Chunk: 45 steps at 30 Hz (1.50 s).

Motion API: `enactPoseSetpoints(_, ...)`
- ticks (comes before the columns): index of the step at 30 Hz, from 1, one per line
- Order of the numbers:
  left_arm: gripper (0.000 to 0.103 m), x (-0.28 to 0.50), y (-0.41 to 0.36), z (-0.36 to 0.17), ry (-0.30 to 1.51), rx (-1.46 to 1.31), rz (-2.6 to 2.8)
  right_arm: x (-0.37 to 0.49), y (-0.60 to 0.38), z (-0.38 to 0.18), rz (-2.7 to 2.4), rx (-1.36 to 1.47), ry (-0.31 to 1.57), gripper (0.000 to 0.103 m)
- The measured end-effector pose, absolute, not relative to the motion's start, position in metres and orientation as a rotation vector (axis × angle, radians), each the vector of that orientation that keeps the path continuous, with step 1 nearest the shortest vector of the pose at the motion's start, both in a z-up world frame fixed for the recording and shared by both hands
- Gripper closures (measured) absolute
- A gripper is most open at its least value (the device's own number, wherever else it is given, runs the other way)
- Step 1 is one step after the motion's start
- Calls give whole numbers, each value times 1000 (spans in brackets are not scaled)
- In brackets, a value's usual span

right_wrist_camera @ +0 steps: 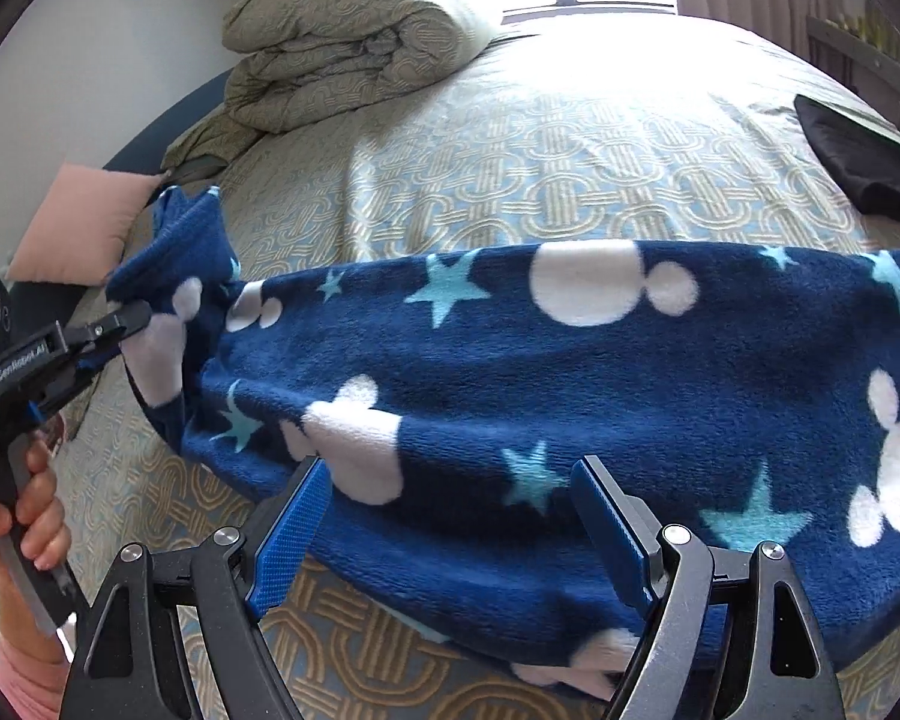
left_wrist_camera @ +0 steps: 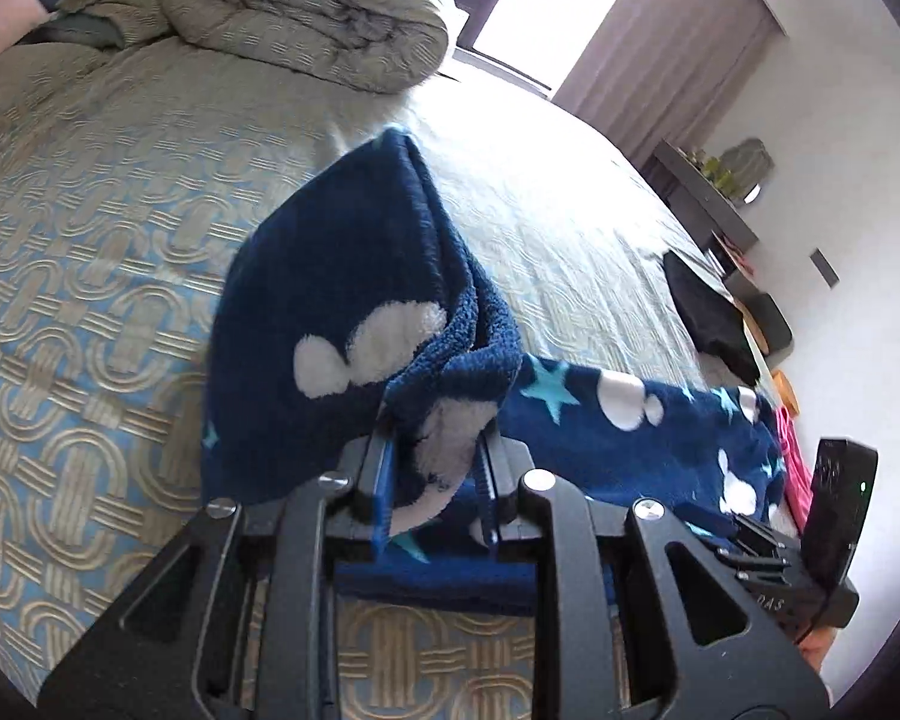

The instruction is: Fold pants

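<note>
Pants (right_wrist_camera: 510,372) bunched in left gripper (left_wrist_camera: 435,450) jaws, edges hidden; right gripper (right_wrist_camera: 450,516) jaws wide, empty.

One pair of fleece pants (right_wrist_camera: 510,360); one rolled duvet (right_wrist_camera: 354,30); one pink cushion (right_wrist_camera: 84,222); one black garment (right_wrist_camera: 864,162); two claws.

The left gripper (left_wrist_camera: 432,480) clamps a bunched end of the navy fleece pants with white mouse heads and blue stars (right_wrist_camera: 510,372), lifted. The right gripper (right_wrist_camera: 450,516) hovers at the pants' near edge, jaws wide, pads off the fabric. A hand (right_wrist_camera: 24,516) grasps the left gripper's handle.
</note>
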<state>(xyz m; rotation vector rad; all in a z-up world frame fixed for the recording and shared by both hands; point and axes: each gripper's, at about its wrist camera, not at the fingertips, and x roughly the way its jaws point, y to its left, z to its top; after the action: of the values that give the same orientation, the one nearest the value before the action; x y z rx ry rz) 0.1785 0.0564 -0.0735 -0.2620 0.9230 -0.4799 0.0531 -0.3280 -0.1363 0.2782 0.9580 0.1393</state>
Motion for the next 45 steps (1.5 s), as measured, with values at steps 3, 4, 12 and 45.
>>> enactPoseSetpoints(3,78,161,12,-85,968,-213,-574,46,-354,-139,111,336,952,20)
enactPoseSetpoints(4,78,156,-2,-89,985,-190,-594,43,-362,-140,98,353,951,20)
enactPoseSetpoints(12,79,150,-14,-103,1037,-183,-581,26,-393,-150,79,419,939,20)
enactPoseSetpoints(45,79,145,93,-56,906,-453,-511,186,-275,-171,167,-232,1011,96)
